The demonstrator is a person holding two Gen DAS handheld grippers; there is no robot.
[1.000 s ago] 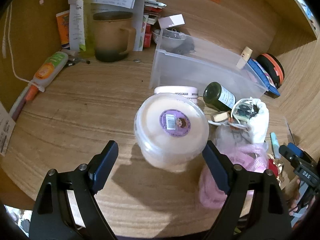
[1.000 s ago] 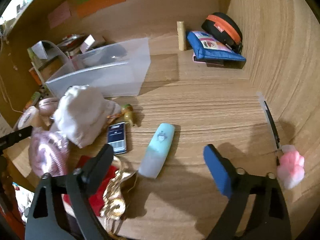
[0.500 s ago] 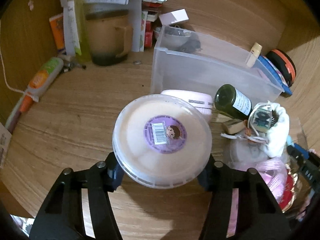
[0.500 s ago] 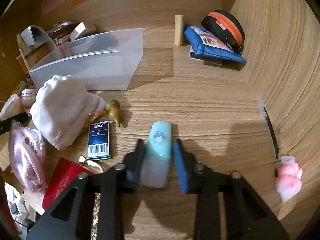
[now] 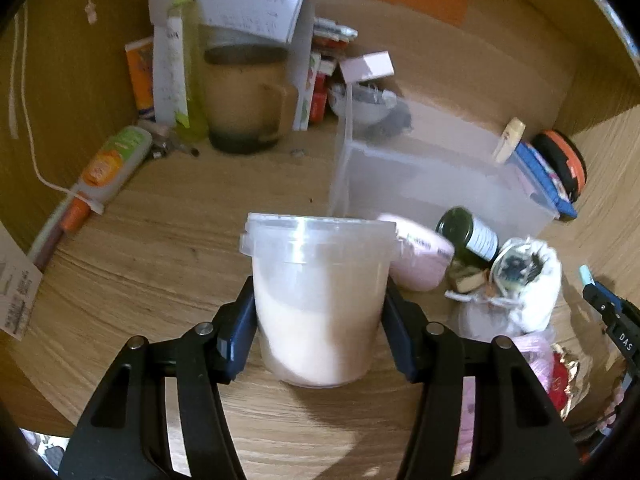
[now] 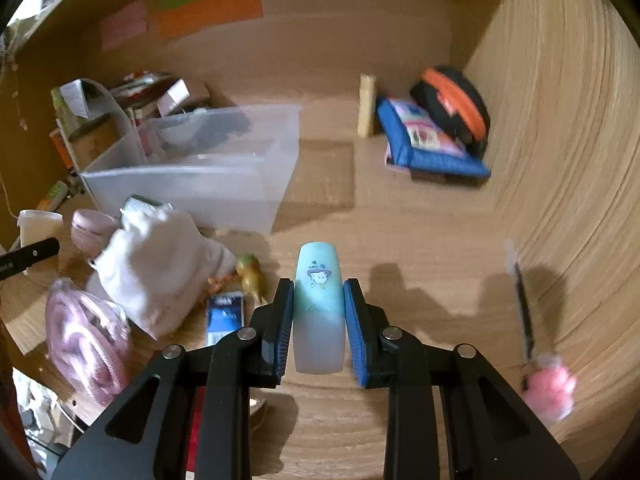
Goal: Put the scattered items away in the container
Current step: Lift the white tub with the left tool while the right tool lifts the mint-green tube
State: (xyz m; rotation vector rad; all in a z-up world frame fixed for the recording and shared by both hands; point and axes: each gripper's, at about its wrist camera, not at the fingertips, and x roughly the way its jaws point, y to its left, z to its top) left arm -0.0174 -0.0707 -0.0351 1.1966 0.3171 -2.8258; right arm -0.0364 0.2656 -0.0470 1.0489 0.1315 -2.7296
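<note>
While both hands are loaded, neither load is in the clear container at the back of the wooden desk. The left gripper has its pads pressed on the sides of a lidded plastic tub, about half full of something pale, gripped low on the wall under the rim. That tub looks fairly heavy and its smooth, tapering wall seems slippery (a hold nearer the rim would probably be safer). The right gripper is nearly closed on a small mint-green case, clamped across its narrow width near the middle; it appears light and rigid, unlikely to deform. Other clutter lies near the container's front: a white drawstring pouch, a dark glass bottle, a pink jar, and a pink knitted bundle, soft things best pinched by a fold.
</note>
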